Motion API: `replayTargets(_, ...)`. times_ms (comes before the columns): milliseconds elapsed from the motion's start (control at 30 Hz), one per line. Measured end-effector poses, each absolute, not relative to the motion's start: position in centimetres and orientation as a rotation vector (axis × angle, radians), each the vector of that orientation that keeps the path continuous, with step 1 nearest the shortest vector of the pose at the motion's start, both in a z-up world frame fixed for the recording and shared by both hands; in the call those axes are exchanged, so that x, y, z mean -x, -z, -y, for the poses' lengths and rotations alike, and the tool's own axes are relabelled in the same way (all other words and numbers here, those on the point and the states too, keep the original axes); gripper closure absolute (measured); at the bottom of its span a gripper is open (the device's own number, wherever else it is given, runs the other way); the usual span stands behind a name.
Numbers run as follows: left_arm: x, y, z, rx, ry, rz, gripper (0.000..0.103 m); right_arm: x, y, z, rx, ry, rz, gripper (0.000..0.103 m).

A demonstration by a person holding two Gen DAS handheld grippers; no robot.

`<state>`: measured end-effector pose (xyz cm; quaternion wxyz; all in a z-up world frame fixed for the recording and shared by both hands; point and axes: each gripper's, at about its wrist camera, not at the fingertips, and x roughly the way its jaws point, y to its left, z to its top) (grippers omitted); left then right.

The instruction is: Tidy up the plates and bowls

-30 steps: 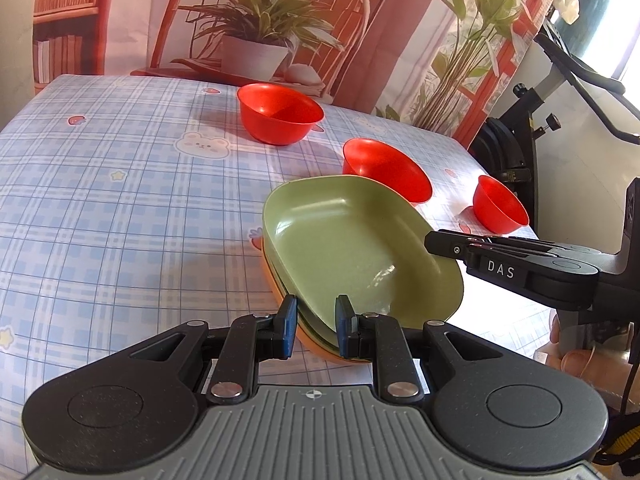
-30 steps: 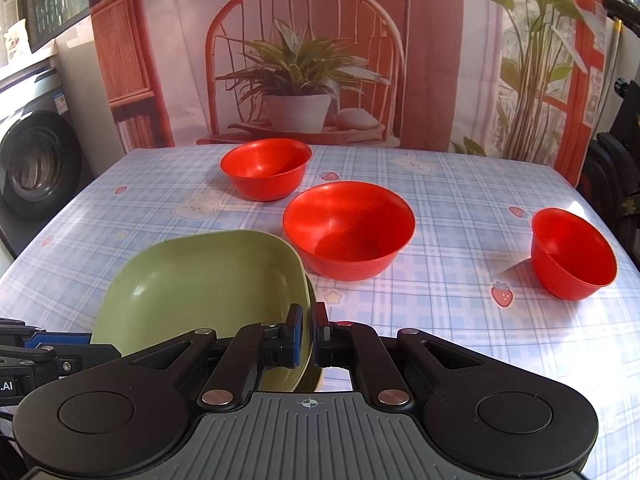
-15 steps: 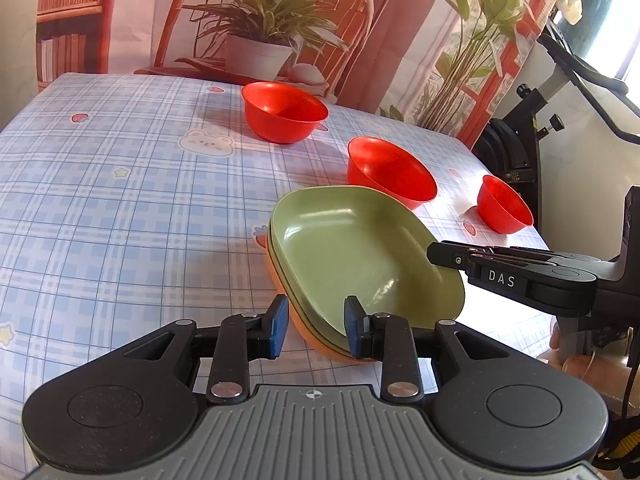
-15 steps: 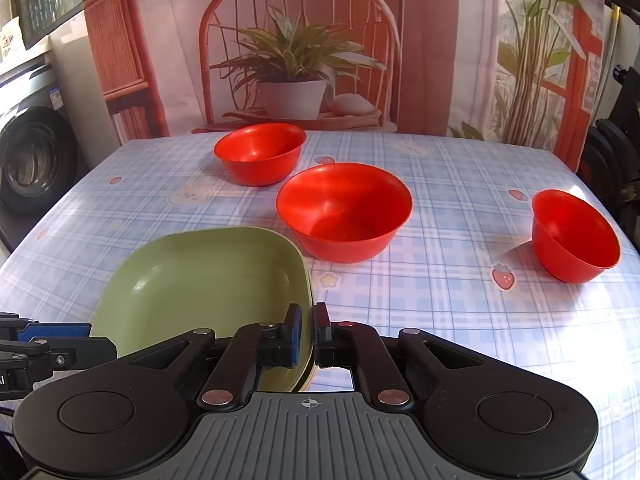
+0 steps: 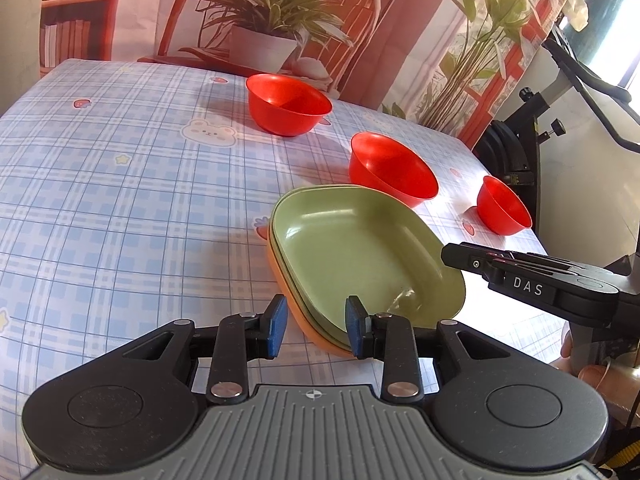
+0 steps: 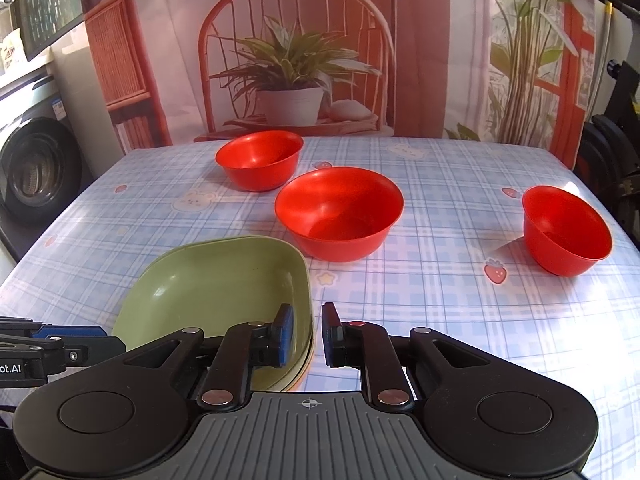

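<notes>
Green plate (image 5: 360, 248) sits stacked, both the left gripper (image 5: 314, 326) and right gripper (image 6: 308, 334) are spread apart holding nothing, so next comes grabbing a red bowl (image 6: 339, 212).

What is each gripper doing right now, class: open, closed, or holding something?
Left gripper: open, holding nothing, its fingers either side of the plate stack's near corner.
Right gripper: open, holding nothing, straddling the stack's rim.

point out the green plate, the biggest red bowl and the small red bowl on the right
green plate (image 6: 208, 280), right wrist view, on its inner floor
biggest red bowl (image 6: 340, 208), right wrist view, on its inner wall
small red bowl (image 6: 568, 224), right wrist view, on its inner wall
</notes>
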<state>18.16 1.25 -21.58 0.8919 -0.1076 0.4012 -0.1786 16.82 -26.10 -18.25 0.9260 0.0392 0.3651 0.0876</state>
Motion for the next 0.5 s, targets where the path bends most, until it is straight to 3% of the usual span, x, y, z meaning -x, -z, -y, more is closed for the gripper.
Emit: replayTargets(500,-17.8,22.4,-0.7,0.225,0.401,-0.857,0.067,-14.9,19.5,25.5,-0.052,-0.222,-0.790,0.089)
